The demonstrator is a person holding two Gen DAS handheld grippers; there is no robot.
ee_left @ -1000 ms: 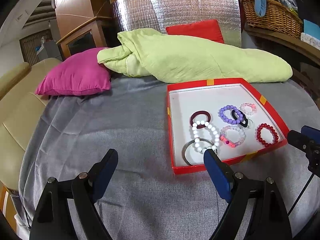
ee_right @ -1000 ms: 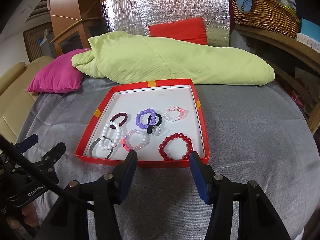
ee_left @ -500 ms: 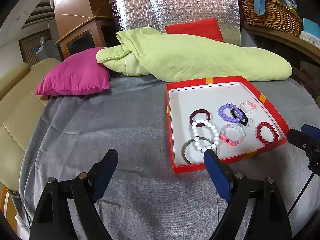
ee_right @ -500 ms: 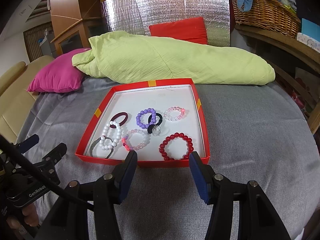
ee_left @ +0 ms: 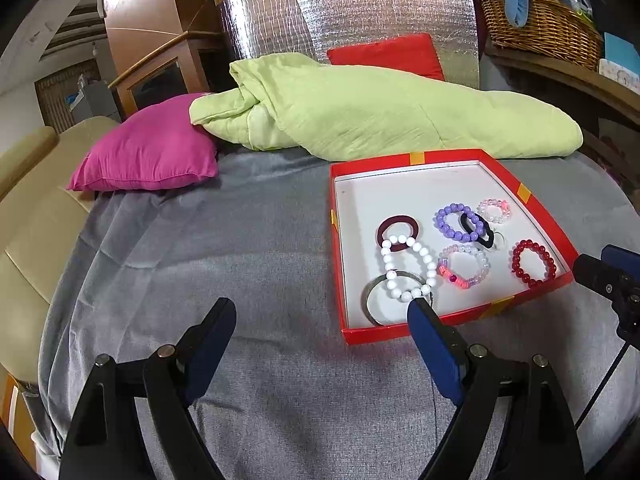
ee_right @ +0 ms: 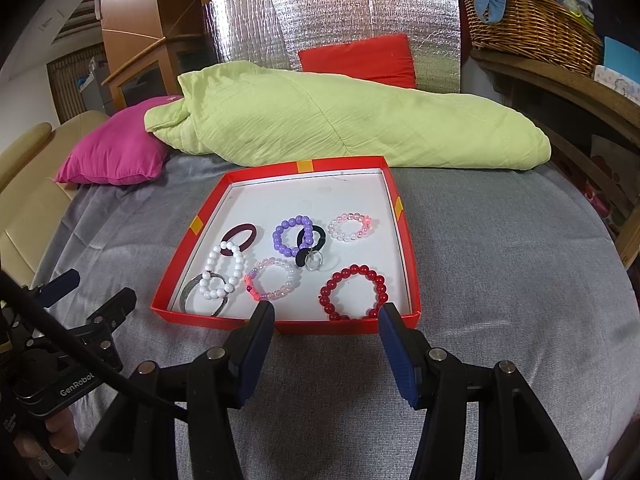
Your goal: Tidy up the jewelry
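Note:
A shallow red tray [ee_right: 408,240] with a white floor lies on the grey bedspread; it also shows in the left wrist view [ee_left: 338,272]. In it lie several bracelets: a red bead one [ee_right: 352,292], a white bead one [ee_right: 224,270] over a silver bangle [ee_right: 190,294], a purple bead one [ee_right: 290,236], a black band [ee_right: 314,240], a maroon band [ee_right: 240,236] and two pinkish ones. My right gripper [ee_right: 326,312] is open and empty at the tray's near rim. My left gripper [ee_left: 320,312] is open and empty, left of the tray.
A light green quilt [ee_right: 340,120] lies just behind the tray. A magenta cushion [ee_left: 148,156] sits at the left, a red cushion [ee_right: 360,60] against a silver foil panel behind. A wicker basket [ee_right: 528,28] stands on a wooden shelf at the right.
Both views have shifted only slightly; the tray sits a touch lower in the left wrist view. Both grippers stay open and empty.

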